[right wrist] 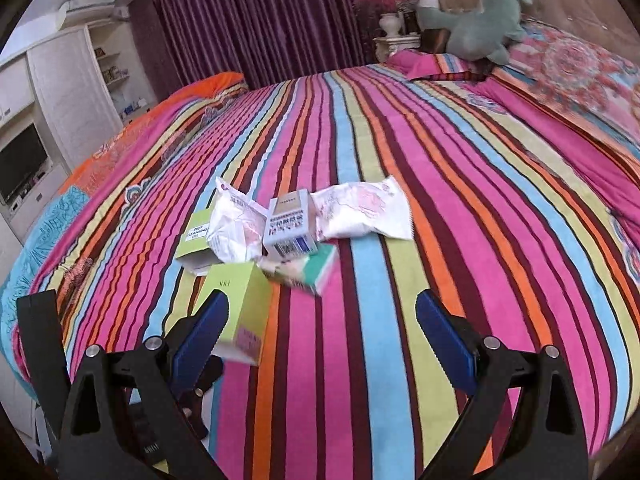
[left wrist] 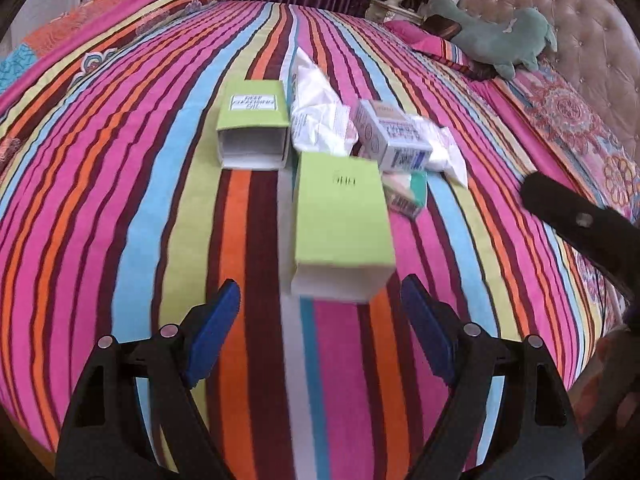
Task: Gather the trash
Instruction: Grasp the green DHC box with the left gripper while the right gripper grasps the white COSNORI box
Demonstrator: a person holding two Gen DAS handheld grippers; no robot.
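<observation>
Trash lies in a cluster on the striped bedspread (left wrist: 120,200). A near green box (left wrist: 340,228) lies just ahead of my open, empty left gripper (left wrist: 320,332). A second green box (left wrist: 254,128) lies behind it. White plastic wrappers (left wrist: 316,116), a white and blue carton (left wrist: 396,140) and a small teal packet (left wrist: 408,196) lie beside them. In the right wrist view my right gripper (right wrist: 320,332) is open and empty; the near green box (right wrist: 240,312) sits by its left finger, the carton (right wrist: 290,228), wrappers (right wrist: 360,212) and teal packet (right wrist: 308,272) ahead.
A green plush toy (left wrist: 500,36) lies on the pillows by the padded headboard (left wrist: 580,32). An orange pillow (right wrist: 208,88) is at the far left bed edge. White cabinets and a TV (right wrist: 20,164) stand left of the bed. Purple curtains (right wrist: 256,16) hang behind.
</observation>
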